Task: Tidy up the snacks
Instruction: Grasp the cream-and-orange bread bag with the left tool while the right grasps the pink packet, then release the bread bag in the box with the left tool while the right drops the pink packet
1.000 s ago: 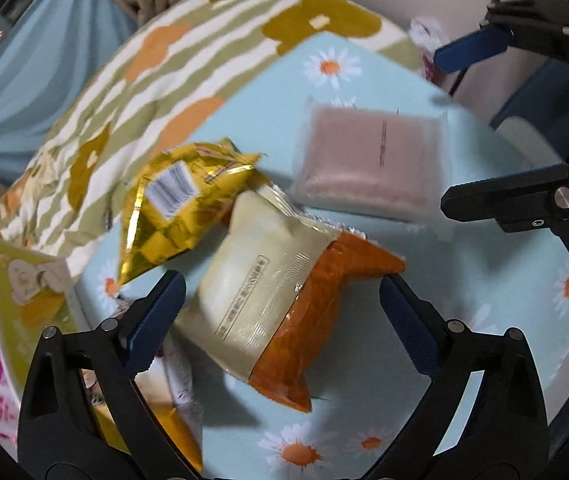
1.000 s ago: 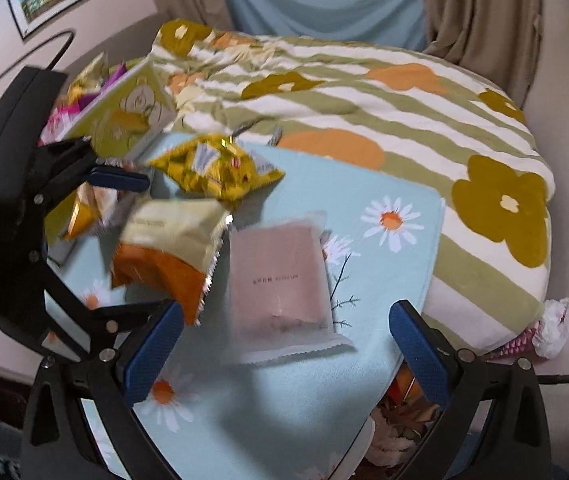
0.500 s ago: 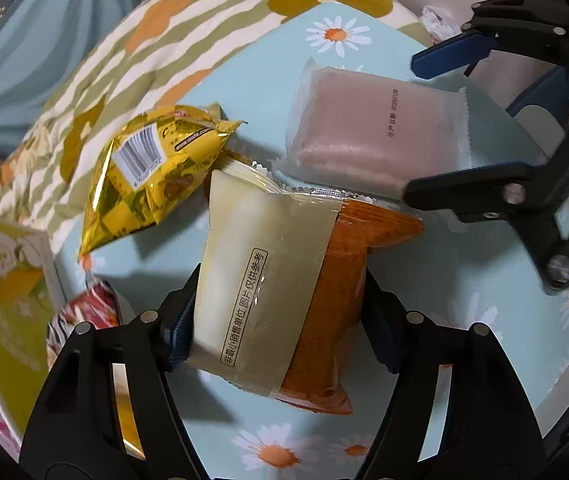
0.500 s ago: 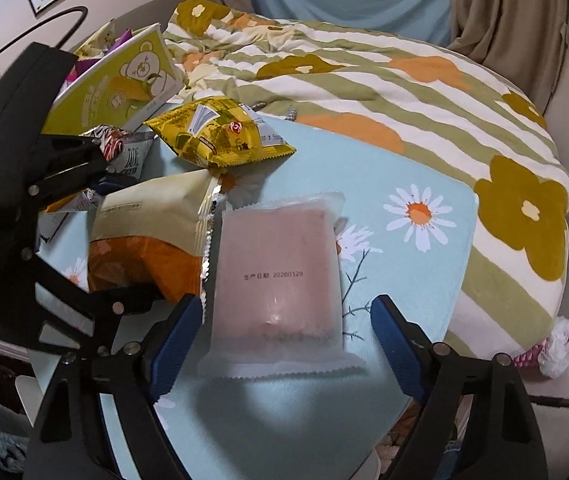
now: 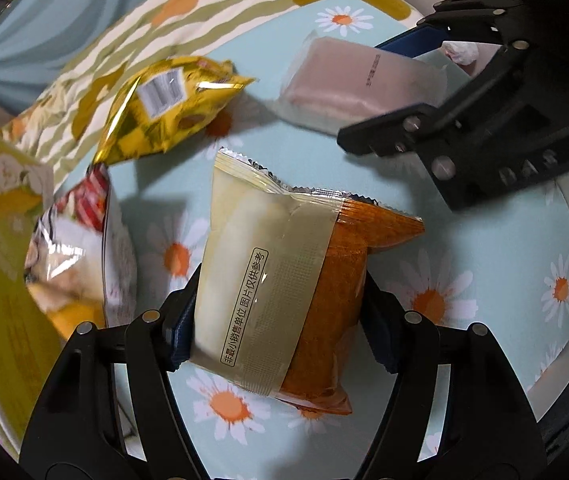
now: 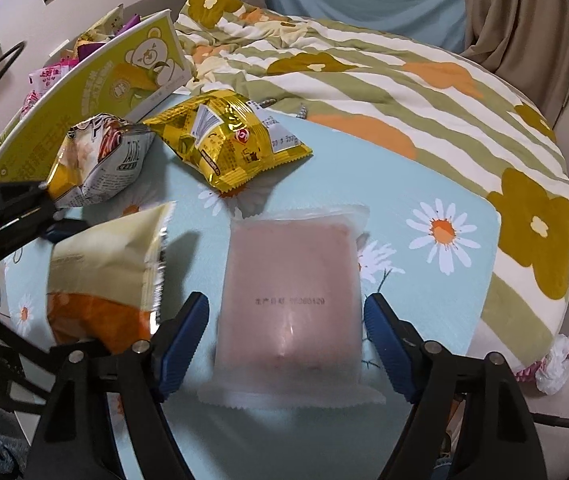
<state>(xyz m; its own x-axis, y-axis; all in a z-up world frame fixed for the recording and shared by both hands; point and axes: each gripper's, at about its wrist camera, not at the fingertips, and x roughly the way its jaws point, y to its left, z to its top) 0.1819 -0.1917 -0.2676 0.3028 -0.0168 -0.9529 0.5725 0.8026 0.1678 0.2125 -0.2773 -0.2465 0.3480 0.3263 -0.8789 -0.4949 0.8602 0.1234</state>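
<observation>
My left gripper [image 5: 280,320] is shut on a cream-and-orange snack packet [image 5: 268,264], its pads pressing both long sides; the packet [image 6: 104,264] shows tilted at the left of the right wrist view. A frosted pink packet [image 6: 290,280] lies flat on the daisy cloth [image 6: 424,280]. My right gripper [image 6: 284,336] straddles its near end with the jaws closing. A small gap remains between the blue pads and the wrapper, widest on the left side. In the left wrist view the pink packet [image 5: 356,80] sits between the right gripper's fingers [image 5: 384,132].
A yellow foil packet [image 6: 228,140] and a white-and-red packet [image 6: 96,160] lie on the cloth behind. A green box with a bear print [image 6: 124,76] holds more snacks at the far left. A striped flowered quilt [image 6: 364,60] covers the bed beyond. Crumpled paper [image 6: 556,364] lies right.
My left gripper closed onto the cream-and-orange packet, which has shifted with it away from the pink packet. My right gripper came down over the pink packet and its jaws narrowed.
</observation>
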